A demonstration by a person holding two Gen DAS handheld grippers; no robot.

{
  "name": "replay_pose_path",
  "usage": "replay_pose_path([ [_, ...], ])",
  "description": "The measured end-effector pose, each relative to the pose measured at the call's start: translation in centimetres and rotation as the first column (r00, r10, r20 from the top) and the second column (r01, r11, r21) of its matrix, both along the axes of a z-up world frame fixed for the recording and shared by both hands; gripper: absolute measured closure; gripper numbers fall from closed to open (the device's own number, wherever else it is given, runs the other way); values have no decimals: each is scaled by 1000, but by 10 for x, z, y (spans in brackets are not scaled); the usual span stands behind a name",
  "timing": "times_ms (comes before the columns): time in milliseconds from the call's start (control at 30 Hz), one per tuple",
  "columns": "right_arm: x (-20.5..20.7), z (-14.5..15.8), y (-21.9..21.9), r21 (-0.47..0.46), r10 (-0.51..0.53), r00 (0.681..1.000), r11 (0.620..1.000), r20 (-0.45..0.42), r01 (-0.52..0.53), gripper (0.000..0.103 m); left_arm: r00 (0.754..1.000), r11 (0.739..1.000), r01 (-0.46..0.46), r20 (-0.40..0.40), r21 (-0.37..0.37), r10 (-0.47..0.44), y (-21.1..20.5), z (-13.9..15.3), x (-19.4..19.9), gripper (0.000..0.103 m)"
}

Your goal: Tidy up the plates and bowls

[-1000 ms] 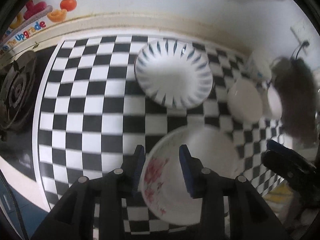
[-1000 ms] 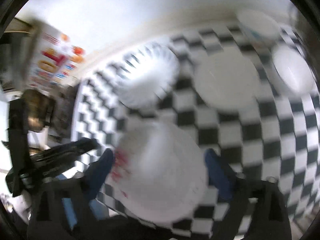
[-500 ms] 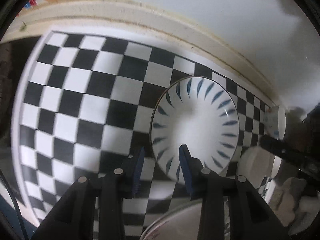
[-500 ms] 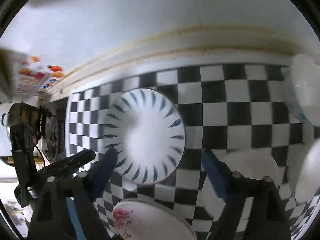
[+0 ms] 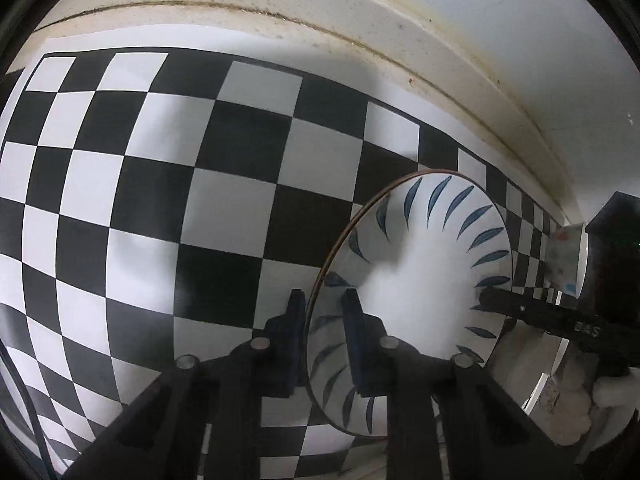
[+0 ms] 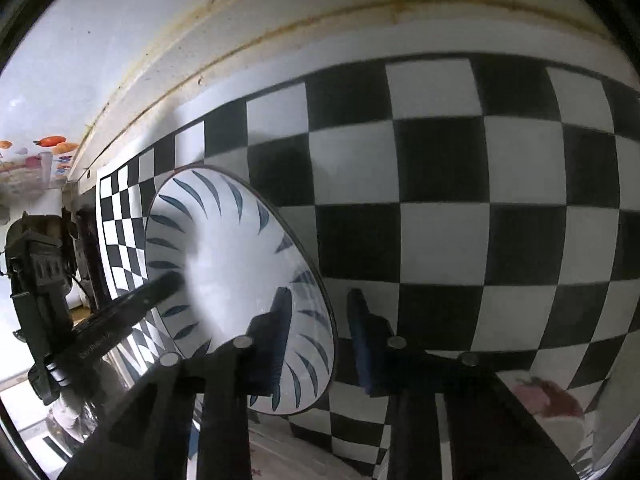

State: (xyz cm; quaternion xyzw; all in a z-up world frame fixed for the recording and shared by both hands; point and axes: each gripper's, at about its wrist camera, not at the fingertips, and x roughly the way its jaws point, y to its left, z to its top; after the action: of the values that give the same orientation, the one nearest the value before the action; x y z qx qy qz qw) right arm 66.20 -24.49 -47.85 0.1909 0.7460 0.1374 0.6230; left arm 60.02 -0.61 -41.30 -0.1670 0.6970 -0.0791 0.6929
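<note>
The blue-petal plate (image 5: 424, 280) sat on the checkered tabletop (image 5: 160, 200) near the back ledge. The left tongs (image 5: 322, 304) straddled its left rim, jaws closing, one finger on each side. The right tongs (image 6: 318, 300) straddled its right rim likewise, jaws closing. Whether the pads pressed yet was unclear.

Your left black two-finger gripper (image 5: 322, 312) pointed steeply downward, its blue-padded jaws closing with a rim between them. Your right black two-finger gripper (image 6: 318, 314) did likewise on the opposite rim.
</note>
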Motion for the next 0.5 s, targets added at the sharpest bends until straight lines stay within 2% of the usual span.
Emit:
replay_pose_path([
  [33,0,-1,0,-10,3,1000,1000,-5,-3,88,1000,1000,6,5,8,-6,-2,1,0,86],
  [267,-4,6,9,-57,51,998,997,27,-49,89,999,999,15,39,49,-17,-5,7,-2,88],
  [500,-13,19,10,-52,53,997,997,60,-50,90,997,997,22,74,68,-27,-11,20,-7,88],
])
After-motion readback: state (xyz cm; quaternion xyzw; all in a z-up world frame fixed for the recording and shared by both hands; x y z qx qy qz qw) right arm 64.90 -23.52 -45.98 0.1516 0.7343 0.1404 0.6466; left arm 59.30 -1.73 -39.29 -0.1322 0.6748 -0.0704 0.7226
